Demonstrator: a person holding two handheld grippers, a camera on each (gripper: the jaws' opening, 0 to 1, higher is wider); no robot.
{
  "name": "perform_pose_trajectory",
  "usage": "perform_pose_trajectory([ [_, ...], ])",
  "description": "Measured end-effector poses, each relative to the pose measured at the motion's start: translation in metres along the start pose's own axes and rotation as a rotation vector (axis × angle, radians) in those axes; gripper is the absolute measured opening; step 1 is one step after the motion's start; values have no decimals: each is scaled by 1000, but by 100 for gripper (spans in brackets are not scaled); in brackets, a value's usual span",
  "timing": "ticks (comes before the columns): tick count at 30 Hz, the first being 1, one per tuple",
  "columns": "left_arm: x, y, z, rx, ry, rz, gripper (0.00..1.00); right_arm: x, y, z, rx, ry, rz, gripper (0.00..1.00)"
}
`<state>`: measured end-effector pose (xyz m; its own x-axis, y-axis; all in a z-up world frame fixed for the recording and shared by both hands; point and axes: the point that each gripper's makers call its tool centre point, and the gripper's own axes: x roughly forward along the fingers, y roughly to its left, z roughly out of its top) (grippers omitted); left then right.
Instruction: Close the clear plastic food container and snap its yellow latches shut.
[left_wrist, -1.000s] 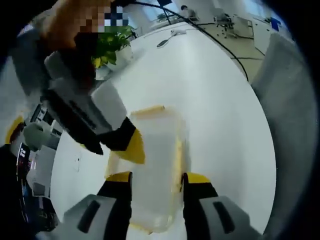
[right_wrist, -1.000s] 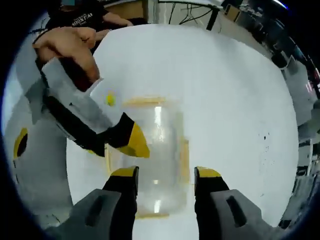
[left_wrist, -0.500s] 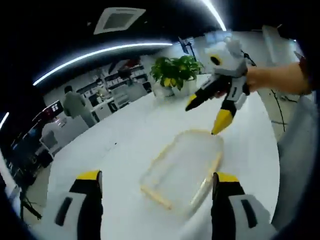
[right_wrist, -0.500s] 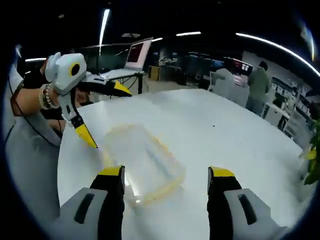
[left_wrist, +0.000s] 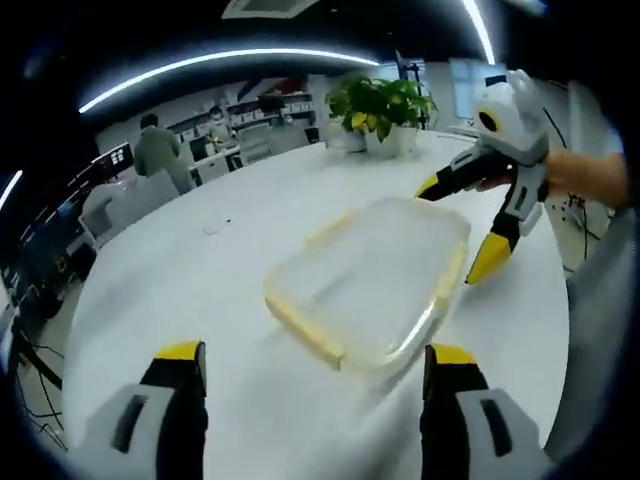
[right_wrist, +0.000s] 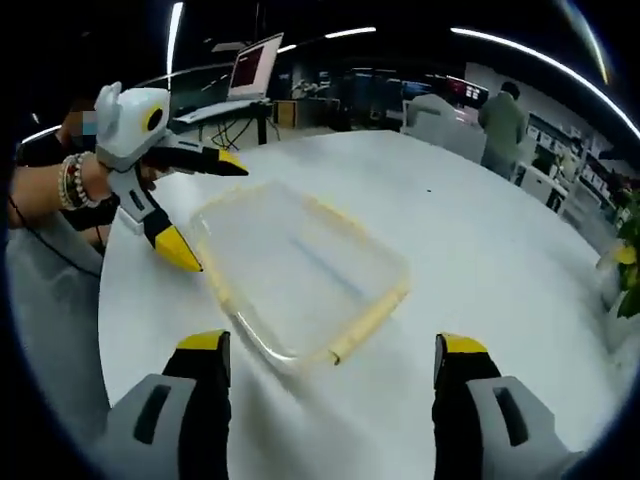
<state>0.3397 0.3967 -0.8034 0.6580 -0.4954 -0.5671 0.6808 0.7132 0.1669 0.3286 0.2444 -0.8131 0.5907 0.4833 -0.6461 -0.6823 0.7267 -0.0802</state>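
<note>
Left gripper view, left to right: a person (left_wrist: 155, 150) is standing far back among desks. The left gripper (left_wrist: 310, 375) is hovering over the white table (left_wrist: 180, 270), jaws spread wide, gripping nothing. The clear container (left_wrist: 365, 280) is lying flat on the table past the tips, lid on, yellow latches (left_wrist: 300, 330) lining its edges; latch state is too blurred to tell. A potted plant (left_wrist: 380, 105) is sitting at the far table edge. The right gripper (left_wrist: 480, 225) is hanging just beside the container's right end, jaws apart, held by a hand (left_wrist: 585, 175).

Right gripper view: the left gripper (right_wrist: 195, 215) is hanging at the container's (right_wrist: 300, 270) left corner, jaws splayed, empty. The right gripper (right_wrist: 330, 375) is hovering near the container, jaws wide, empty. A laptop (right_wrist: 255, 65) is sitting behind.
</note>
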Motion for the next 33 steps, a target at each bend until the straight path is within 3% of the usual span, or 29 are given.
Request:
perform_pose_trajectory([
  [2,4,-9,-2,-67,-4,-51,80,1,2,2,18,-14,4,84],
  [5,6,-1,2,-96,-25,-17,76,3,6,6,11,-30,8,78],
  [9,5,-7,3,-72,-27,-25,71,7,12,4,-17,-26,22,62],
  [13,6,-20,7,-29,-36,-74,49,10,20,5,-21,-36,64,51],
  [14,6,-21,8,-23,-37,-74,48,10,19,5,-20,-34,57,51],
  [23,6,3,7,-87,-37,-29,41,18,12,12,-7,-34,49,35],
  [33,20,35,10,-67,0,-4,34,37,-6,34,-16,-35,48,27],
])
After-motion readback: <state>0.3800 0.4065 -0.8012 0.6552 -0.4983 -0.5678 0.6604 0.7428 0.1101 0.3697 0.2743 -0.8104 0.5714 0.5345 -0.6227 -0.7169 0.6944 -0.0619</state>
